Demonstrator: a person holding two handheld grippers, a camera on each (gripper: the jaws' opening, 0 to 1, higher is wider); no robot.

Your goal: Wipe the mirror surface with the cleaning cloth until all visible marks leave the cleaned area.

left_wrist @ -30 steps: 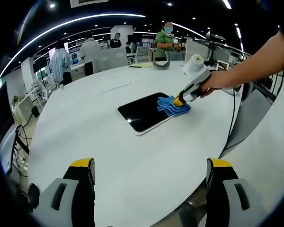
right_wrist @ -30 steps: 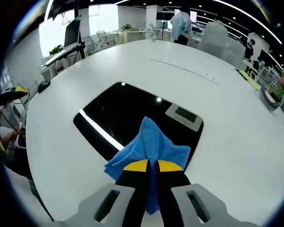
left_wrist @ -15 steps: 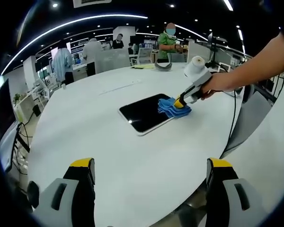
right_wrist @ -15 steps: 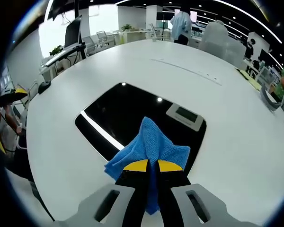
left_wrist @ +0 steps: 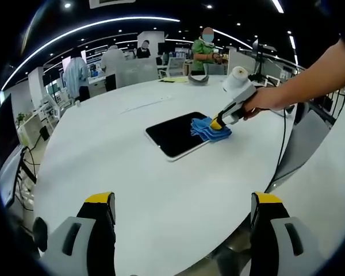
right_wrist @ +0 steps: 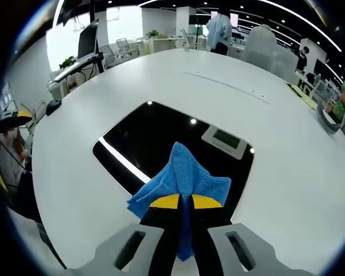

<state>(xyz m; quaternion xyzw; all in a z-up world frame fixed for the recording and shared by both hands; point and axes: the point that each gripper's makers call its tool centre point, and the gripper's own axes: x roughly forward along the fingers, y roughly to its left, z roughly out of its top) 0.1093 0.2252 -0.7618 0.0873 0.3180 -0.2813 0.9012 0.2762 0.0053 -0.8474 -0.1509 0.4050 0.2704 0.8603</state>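
Observation:
A flat dark mirror (left_wrist: 175,133) (right_wrist: 161,138) with a pale rim lies on the white round table (left_wrist: 132,172). The blue cleaning cloth (left_wrist: 209,129) (right_wrist: 181,175) rests on the mirror's near edge in the right gripper view, with my right gripper (right_wrist: 180,202) shut on it. In the left gripper view that gripper (left_wrist: 218,123) reaches in from the right, held by a hand (left_wrist: 264,99). My left gripper (left_wrist: 181,201) hangs open over the table's near side, well apart from the mirror, with nothing between its jaws.
People (left_wrist: 204,49) stand by desks beyond the table's far edge. A grey curved object (left_wrist: 196,79) and a yellow sheet (left_wrist: 171,80) lie at the table's far side. A cable (left_wrist: 284,138) hangs past the right edge. Chairs and monitors (right_wrist: 86,40) stand beyond the table.
The right gripper has slid slightly along the mirror with the cloth. The left gripper stays put.

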